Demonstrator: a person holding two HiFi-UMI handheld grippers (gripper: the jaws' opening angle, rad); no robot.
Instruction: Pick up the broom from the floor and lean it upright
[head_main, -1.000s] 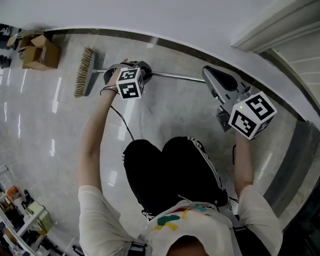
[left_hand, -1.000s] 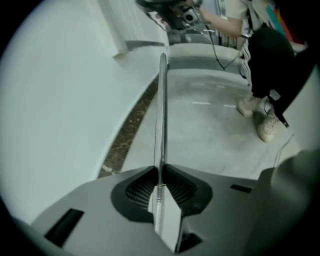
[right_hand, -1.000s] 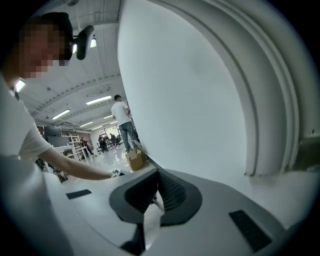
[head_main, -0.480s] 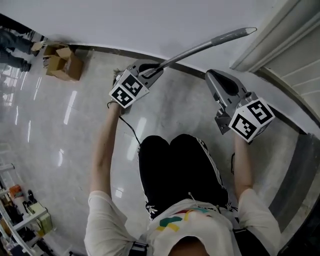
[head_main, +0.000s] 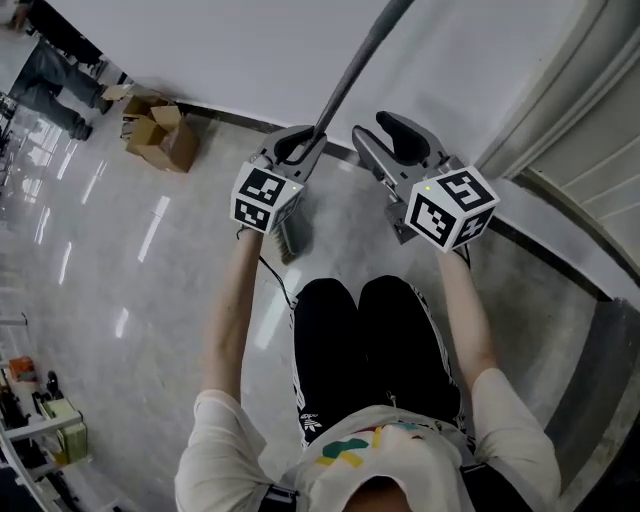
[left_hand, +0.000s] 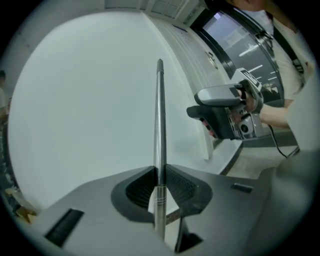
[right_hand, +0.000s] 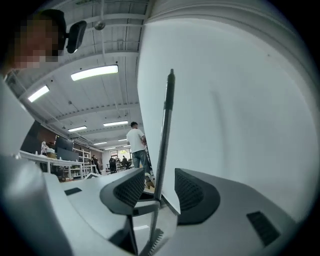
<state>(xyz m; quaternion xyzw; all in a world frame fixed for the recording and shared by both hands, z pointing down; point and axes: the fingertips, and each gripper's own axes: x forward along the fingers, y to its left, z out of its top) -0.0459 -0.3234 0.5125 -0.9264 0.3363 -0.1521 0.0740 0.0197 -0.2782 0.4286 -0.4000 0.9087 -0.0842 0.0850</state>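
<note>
Jaws: left gripper (left_hand: 160, 176) is clamped narrow on the broom's (head_main: 349, 72) metal handle. The right gripper (right_hand: 156, 186) jaws have just been opening and now stand wide, with the handle showing in the gap, untouched. A second ago the broom lay flat on the floor (head_main: 140, 260) along the wall (head_main: 200, 50). Now the handle is steep and the bristles (head_main: 290, 236) hang low under the left gripper. Judgement: lift done, leaning still to do.

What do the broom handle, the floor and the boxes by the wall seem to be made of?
The broom handle looks like metal: silvery, smooth, with a sheen and grooved rings. The floor seems polished stone or tile: glossy, mirroring the lights. The boxes look like cardboard: matt brown, flaps open.
</note>
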